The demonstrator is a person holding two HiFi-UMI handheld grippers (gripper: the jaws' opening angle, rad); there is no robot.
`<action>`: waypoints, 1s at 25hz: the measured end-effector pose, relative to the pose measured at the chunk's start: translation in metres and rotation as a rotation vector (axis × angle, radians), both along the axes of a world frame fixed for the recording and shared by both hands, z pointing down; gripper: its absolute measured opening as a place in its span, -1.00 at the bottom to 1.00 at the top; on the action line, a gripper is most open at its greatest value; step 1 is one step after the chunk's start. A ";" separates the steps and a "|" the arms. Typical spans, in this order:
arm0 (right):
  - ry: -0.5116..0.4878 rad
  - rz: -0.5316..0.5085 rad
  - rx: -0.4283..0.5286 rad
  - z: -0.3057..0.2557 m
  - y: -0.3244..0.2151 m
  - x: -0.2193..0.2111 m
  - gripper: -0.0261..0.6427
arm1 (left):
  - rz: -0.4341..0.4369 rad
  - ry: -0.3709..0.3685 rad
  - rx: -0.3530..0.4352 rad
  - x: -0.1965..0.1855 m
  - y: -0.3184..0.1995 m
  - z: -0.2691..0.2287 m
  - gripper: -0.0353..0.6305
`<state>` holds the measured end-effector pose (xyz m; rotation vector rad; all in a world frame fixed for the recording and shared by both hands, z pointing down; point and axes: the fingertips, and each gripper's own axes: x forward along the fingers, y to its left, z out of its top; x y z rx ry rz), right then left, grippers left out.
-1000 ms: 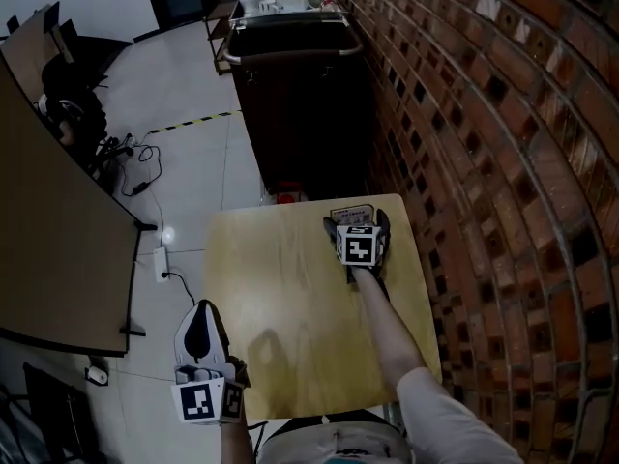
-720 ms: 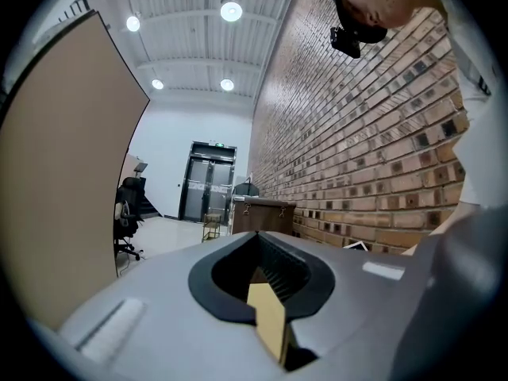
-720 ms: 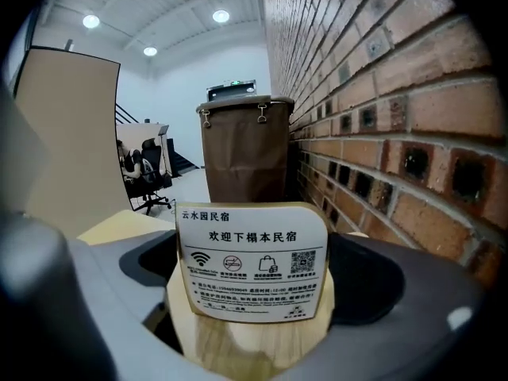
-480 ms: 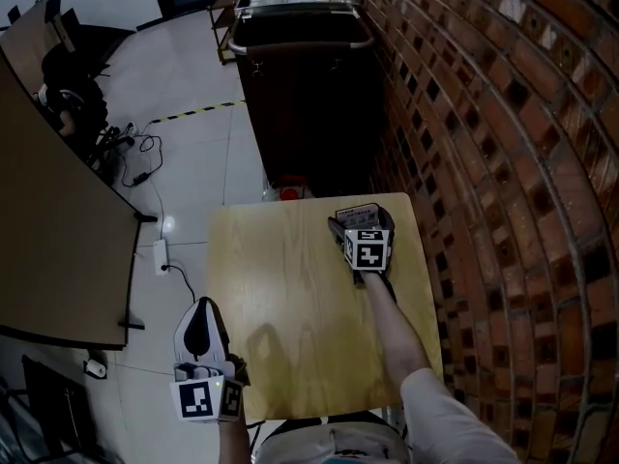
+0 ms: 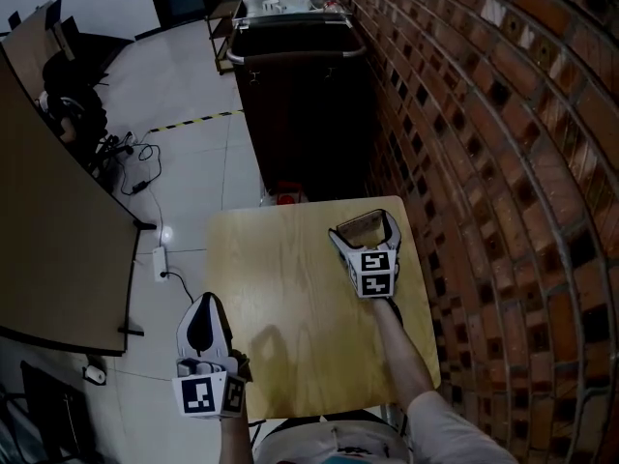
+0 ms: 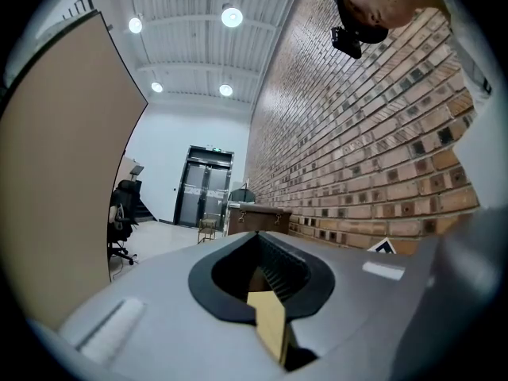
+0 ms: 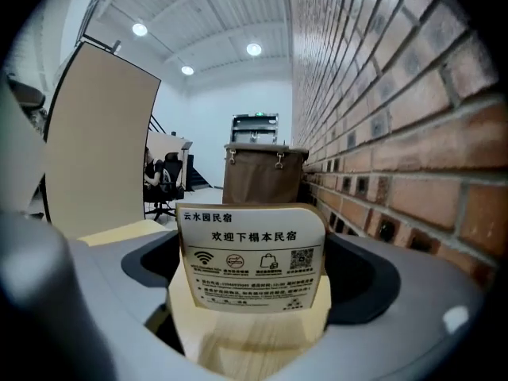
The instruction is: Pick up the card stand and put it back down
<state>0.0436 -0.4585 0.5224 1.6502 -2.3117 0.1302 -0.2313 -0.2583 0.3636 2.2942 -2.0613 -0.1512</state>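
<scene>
The card stand [image 5: 364,224], a white printed card on a light wooden base, stands upright near the far right corner of the small wooden table [image 5: 280,298]. My right gripper [image 5: 364,226] is open, its jaws spread wide on either side of the stand. In the right gripper view the card stand [image 7: 252,260] faces me between the jaws of the right gripper [image 7: 258,280]; no pad visibly touches it. My left gripper [image 5: 203,307] hangs off the table's near left edge, shut and empty. In its own view the left gripper [image 6: 258,240] points along the brick wall.
A brick wall [image 5: 503,162] runs close along the table's right side. A dark cart [image 5: 300,85] stands beyond the far edge. A tan partition board [image 5: 48,240] is at the left, with cables [image 5: 135,162] and a power strip [image 5: 161,262] on the tiled floor.
My right gripper's jaws have spread wider around the card stand, and the gripper has drawn back slightly toward me. The left gripper has stayed where it was.
</scene>
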 end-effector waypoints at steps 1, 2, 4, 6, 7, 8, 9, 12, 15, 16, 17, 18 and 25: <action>-0.007 -0.005 0.031 -0.013 0.010 0.000 0.73 | 0.006 0.002 0.006 0.003 0.001 -0.002 -0.88; -0.020 -0.010 0.060 -0.027 0.022 -0.001 0.73 | 0.012 0.003 0.013 0.006 0.003 -0.005 -0.88; -0.060 -0.015 0.106 -0.057 0.051 0.000 0.73 | 0.029 0.011 0.025 0.015 0.007 -0.008 -0.88; -0.096 -0.017 0.144 -0.087 0.086 0.002 0.73 | 0.056 0.022 0.036 0.026 0.012 -0.009 -0.88; -0.105 -0.019 0.159 -0.101 0.104 0.000 0.73 | 0.070 0.022 0.040 0.030 0.015 -0.009 -0.88; -0.109 -0.021 0.170 -0.112 0.121 -0.004 0.73 | 0.081 0.018 0.046 0.033 0.019 -0.010 -0.88; -0.109 -0.022 0.178 -0.121 0.138 -0.008 0.73 | 0.084 0.012 0.053 0.035 0.023 -0.013 -0.88; -0.120 -0.029 0.198 -0.138 0.185 -0.017 0.73 | 0.094 -0.013 0.073 0.043 0.031 -0.019 -0.88; -0.152 -0.049 0.205 -0.149 0.215 -0.016 0.74 | 0.110 -0.038 0.101 0.054 0.038 -0.026 -0.88; -0.161 -0.053 0.210 -0.151 0.222 -0.014 0.73 | 0.107 -0.047 0.113 0.056 0.040 -0.028 -0.88; -0.168 -0.055 0.214 -0.153 0.228 -0.012 0.74 | 0.103 -0.055 0.122 0.058 0.043 -0.030 -0.88; -0.173 -0.057 0.217 -0.155 0.232 -0.010 0.74 | 0.101 -0.059 0.127 0.059 0.045 -0.031 -0.88; -0.177 -0.063 0.238 -0.165 0.244 -0.006 0.74 | 0.103 -0.063 0.141 0.065 0.052 -0.036 -0.88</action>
